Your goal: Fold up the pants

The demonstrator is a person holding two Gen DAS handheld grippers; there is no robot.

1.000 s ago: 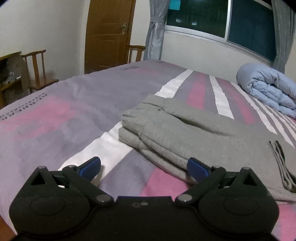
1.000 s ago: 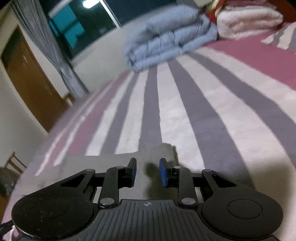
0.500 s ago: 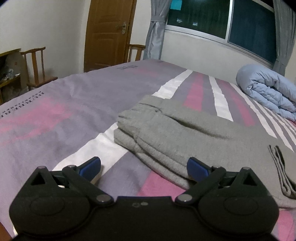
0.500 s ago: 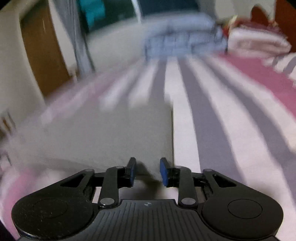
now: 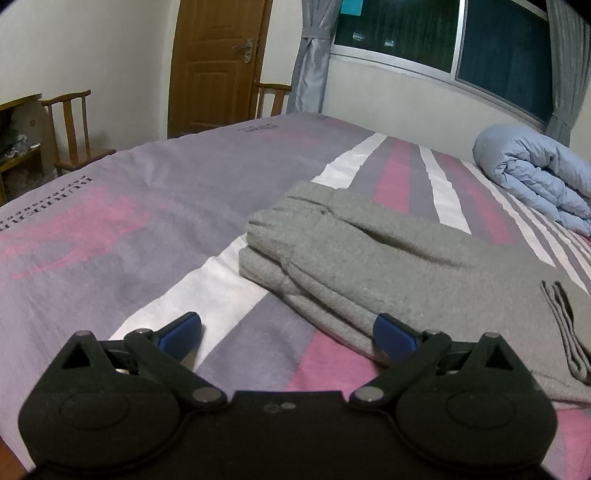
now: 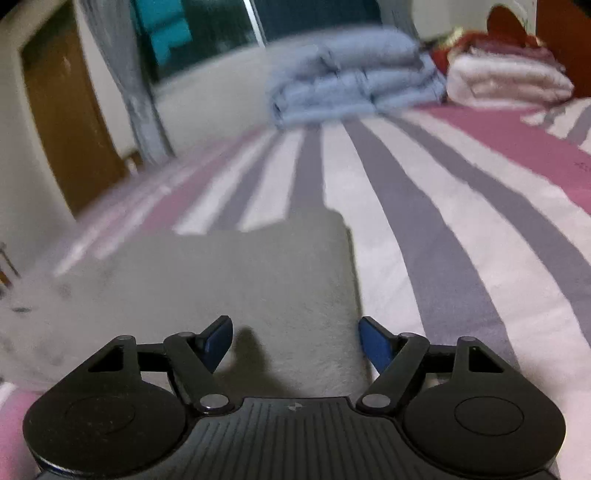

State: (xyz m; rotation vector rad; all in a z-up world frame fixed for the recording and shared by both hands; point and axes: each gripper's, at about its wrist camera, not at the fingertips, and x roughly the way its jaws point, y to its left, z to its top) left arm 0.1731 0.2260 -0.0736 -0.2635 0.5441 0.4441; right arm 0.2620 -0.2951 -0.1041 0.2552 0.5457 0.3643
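Grey sweatpants (image 5: 388,254) lie folded on the striped bedspread (image 5: 140,206), waistband end toward the left in the left wrist view. My left gripper (image 5: 288,334) hovers just in front of them, open wide, its right fingertip over the near fold edge, nothing between the pads. In the right wrist view the pants (image 6: 229,280) lie flat below, their right edge running up the frame. My right gripper (image 6: 295,338) is above that end, its jaws opening, blue pads apart and not pressing the cloth, which shows in the gap.
A folded blue duvet (image 5: 535,177) sits at the far right of the bed, with white and red bedding (image 6: 509,74) beside it. Wooden chairs (image 5: 74,129), a door (image 5: 218,62) and a curtained window (image 5: 443,33) stand beyond the bed.
My right gripper's pads have spread from a narrow gap to wide apart, letting go of the pants edge, and the view shifted so more grey cloth fills it. The left gripper has stayed put.
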